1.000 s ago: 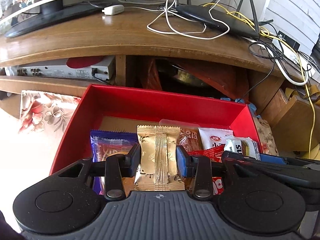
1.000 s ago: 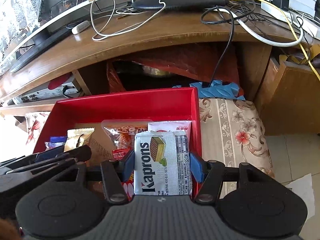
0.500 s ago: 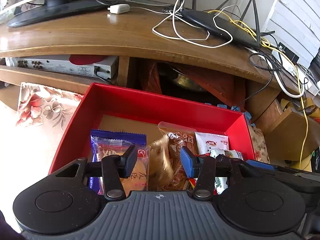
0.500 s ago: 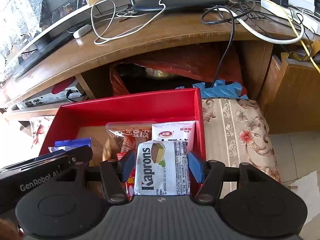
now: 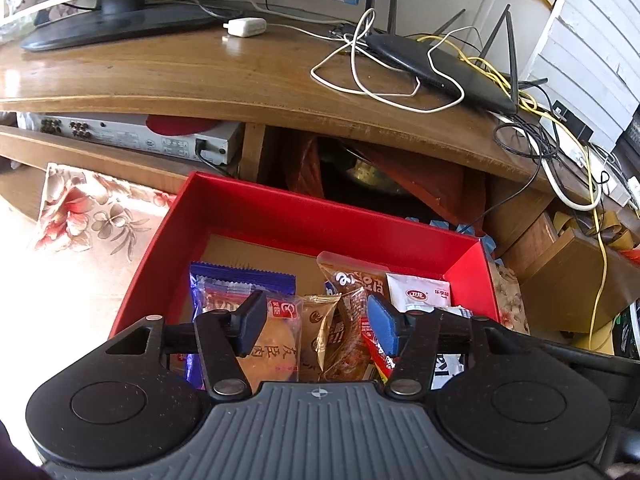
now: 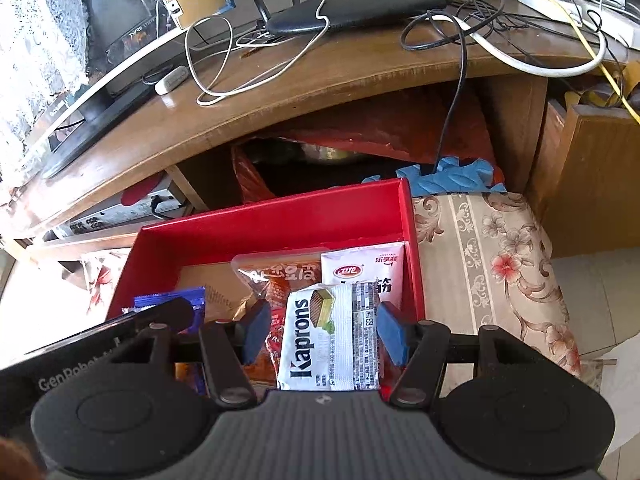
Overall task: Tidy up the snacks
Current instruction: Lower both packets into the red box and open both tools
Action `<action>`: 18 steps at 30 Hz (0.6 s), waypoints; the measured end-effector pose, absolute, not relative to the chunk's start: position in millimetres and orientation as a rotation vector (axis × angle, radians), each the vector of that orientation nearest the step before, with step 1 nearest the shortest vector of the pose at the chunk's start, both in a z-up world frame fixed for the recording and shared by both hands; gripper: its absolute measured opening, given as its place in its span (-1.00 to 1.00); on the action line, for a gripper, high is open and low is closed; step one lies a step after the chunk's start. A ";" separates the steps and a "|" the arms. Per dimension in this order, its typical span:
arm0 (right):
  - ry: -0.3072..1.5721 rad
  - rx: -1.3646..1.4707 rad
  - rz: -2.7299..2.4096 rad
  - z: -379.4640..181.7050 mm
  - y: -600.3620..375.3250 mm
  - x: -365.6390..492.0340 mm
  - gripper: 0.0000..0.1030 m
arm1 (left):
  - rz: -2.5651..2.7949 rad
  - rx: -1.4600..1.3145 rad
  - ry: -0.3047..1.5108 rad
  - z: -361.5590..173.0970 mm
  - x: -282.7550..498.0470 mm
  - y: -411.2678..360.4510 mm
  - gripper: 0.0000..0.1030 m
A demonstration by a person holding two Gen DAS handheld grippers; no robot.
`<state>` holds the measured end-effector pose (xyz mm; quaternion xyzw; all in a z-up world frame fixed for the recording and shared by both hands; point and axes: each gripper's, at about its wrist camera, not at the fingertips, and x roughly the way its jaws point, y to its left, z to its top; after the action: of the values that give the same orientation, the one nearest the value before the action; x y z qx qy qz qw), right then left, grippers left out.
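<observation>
- Left gripper (image 5: 318, 326) above red box (image 5: 280, 216): jaws opening, nothing pinched; gold packet (image 5: 318, 334) lies in the box below.
- Right gripper (image 6: 320, 334) clamped on Kaprons wafer (image 6: 330, 340), over the box's right side.
- Advice: lower the wafer beside the white packet (image 6: 362, 272), inside the wall, before letting go.

Home living room: TV stand (image 5: 200, 76), router (image 5: 440, 72), monitor (image 5: 120, 4).

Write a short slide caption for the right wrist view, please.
Right gripper holds a Kaprons wafer packet over a red box of snacks.
</observation>
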<state>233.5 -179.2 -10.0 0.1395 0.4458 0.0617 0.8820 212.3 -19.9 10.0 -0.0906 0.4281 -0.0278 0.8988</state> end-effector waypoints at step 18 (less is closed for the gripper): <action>0.911 0.264 0.136 -1.4 -182.5 207.4 0.15 | -0.064 -0.193 0.879 13.7 194.5 -16.2 0.28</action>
<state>207.4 -182.5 -1.4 0.1270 0.4384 0.0652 0.8874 194.5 -16.2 13.7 -0.0933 0.4246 -0.0308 0.9000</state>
